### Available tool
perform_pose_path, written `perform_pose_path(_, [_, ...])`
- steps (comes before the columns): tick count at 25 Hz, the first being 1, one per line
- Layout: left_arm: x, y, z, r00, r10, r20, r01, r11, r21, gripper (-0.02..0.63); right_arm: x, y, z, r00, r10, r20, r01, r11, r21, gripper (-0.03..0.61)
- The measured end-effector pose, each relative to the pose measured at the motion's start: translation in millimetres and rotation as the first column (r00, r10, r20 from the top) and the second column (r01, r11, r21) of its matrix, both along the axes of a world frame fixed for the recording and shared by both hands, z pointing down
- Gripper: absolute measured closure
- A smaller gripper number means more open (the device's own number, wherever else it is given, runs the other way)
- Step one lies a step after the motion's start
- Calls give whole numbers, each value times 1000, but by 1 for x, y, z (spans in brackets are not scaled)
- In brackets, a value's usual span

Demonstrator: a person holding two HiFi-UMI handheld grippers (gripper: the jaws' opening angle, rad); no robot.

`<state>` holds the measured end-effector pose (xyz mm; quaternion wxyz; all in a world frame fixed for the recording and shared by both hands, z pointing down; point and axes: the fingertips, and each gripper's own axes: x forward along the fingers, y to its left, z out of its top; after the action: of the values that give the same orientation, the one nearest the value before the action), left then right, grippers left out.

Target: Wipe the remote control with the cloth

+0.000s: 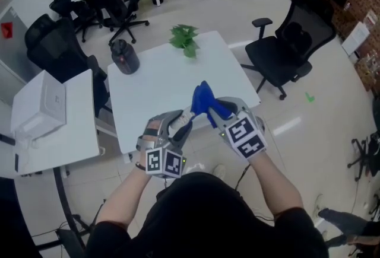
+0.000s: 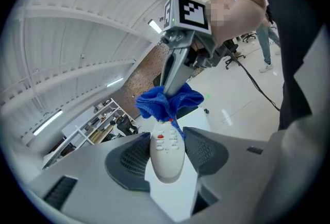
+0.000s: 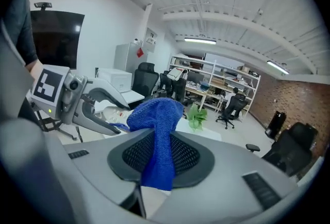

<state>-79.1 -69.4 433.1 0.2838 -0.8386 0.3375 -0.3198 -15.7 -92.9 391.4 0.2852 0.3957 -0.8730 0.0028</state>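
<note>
1. The remote control (image 2: 166,158) is held above the near edge of the table (image 1: 154,94), buttons up, clamped between the jaws of the left gripper (image 2: 167,140).
2. The cloth (image 3: 154,115), pinched in the nearly closed right gripper (image 3: 162,138), covers the remote's far end.
3. Hold both firm and draw the cloth nearward along the buttons.

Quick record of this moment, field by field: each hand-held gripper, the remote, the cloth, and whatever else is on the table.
left hand-held gripper: shut on the remote control
right hand-held gripper: shut on the blue cloth
remote control: white, lifted, button side facing the left gripper view
blue cloth: bunched over the remote control's far end
table: white, below both grippers
other items: green plant and dark container at the table's far side
</note>
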Motion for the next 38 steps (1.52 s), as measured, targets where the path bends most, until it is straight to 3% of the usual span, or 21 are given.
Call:
perform_pose_path(3, [-11, -2, 3, 1000, -19, -4, 19, 1000, -14, 413, -34, 26, -21, 997, -67, 44, 65, 997, 33, 488])
perform_pose_path(7, [-15, 0, -1, 1000, -24, -5, 24, 1000, -3, 413, -87, 60, -18, 981, -195, 7, 195, 980, 30, 488])
perform_pose_path(10, [-15, 9, -6, 1000, -8, -6, 8, 1000, 18, 413, -102, 69, -8, 974, -223, -27, 224, 974, 23, 488])
perform_pose_path(15, [-16, 27, -9, 1000, 27, -16, -27, 998, 48, 413, -88, 62, -5, 982, -178, -61, 181, 983, 40, 488])
perform_pose_path(22, [-14, 40, -14, 999, 39, -37, -37, 997, 65, 413, -32, 33, 4, 997, -21, -74, 25, 999, 44, 488])
perform_pose_path(27, [-19, 43, -11, 998, 26, -65, -23, 999, 43, 413, -24, 32, -8, 999, 14, -39, -12, 998, 63, 489])
perform_pose_path(30, [-27, 38, -8, 992, -1, -127, 0, 1000, -10, 413, -29, 38, -23, 999, 25, 34, -28, 995, 98, 489])
perform_pose_path(33, [-42, 27, -10, 963, -78, -259, 51, 993, -110, 413, -30, 40, -36, 989, 63, 137, -80, 989, 125, 489])
perform_pose_path(35, [-55, 16, -12, 920, -160, -359, 98, 978, -186, 413, -28, 39, -37, 979, 98, 181, -122, 984, 127, 488])
perform_pose_path(38, [-70, 1, -1, 855, -268, -444, 152, 948, -278, 413, -23, 41, -22, 969, 150, 196, -173, 980, 104, 488])
